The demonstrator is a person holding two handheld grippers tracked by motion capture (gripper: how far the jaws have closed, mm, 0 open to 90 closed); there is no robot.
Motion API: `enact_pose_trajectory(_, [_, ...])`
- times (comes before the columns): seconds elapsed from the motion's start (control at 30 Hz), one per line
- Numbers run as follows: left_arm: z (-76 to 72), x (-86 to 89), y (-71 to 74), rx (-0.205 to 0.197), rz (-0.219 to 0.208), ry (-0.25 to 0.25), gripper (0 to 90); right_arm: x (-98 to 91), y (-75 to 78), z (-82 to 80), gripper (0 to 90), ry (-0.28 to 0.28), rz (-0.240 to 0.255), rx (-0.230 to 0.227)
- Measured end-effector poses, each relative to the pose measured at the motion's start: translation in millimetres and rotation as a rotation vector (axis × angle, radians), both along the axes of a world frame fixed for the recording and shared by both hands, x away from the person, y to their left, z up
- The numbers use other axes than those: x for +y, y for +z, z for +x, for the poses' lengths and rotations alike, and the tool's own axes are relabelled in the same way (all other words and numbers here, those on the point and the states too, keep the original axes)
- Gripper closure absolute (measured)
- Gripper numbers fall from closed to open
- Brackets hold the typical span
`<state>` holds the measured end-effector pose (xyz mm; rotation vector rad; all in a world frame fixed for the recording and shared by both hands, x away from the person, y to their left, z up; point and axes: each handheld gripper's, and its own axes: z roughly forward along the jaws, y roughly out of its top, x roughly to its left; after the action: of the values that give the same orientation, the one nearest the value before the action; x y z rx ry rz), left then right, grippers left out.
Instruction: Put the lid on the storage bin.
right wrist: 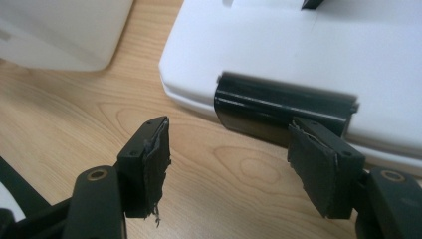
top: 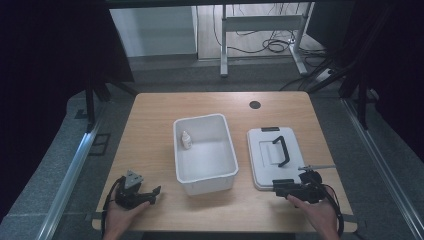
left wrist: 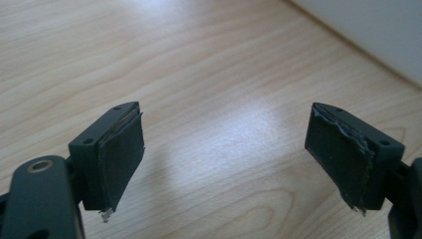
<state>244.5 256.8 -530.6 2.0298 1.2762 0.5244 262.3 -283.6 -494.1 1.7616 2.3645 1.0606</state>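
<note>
— Start with the tongs. How do they stand?

— The right gripper (right wrist: 226,167) has its jaws spread, nothing between them, low over the table (top: 150,130) and just short of the near edge of the white lid (top: 275,157). One pad sits close in front of the black latch clip (right wrist: 283,112) on that edge. The left gripper (left wrist: 224,159) is spread too, empty, over bare wood near the front left corner, well apart from everything.

— And the things themselves?

— The lid lies flat to the right of the white bin (top: 205,152), just beside it. The bin stands open in the middle of the table, with a small bottle (top: 186,140) upright inside near its far left corner.

— How would the lid handle?

— I'd judge it light, stiff moulded plastic, smooth and likely slippery on the flat. The raised black handle (top: 281,150) on top looks the surest hold; the near rim or clip is closer but thin, and a pinch there could let the lid tilt.

— The bottle?

— Small and light, probably easy to topple. Too small to tell more.
</note>
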Motion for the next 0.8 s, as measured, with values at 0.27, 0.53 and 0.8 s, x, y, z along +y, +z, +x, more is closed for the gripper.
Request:
enact_pose_trajectory(0.27, [6.9,-4.2,-3.6,0.048,-0.022,0.009,16.6,-7.9,-2.5,1.3,33.6,-0.040,0.025,0.029])
enact_pose_trajectory(0.53, [9.4,-11.4,-10.3,0.060,0.044,-0.001,16.6,-14.0,-4.1,3.7,33.5,-0.055,0.052,0.048])
enact_pose_trajectory(0.8, [11.6,-9.7,-12.9,0.062,0.013,-0.003,16.1,-15.3,-3.5,3.9,35.9,-0.069,0.083,0.066])
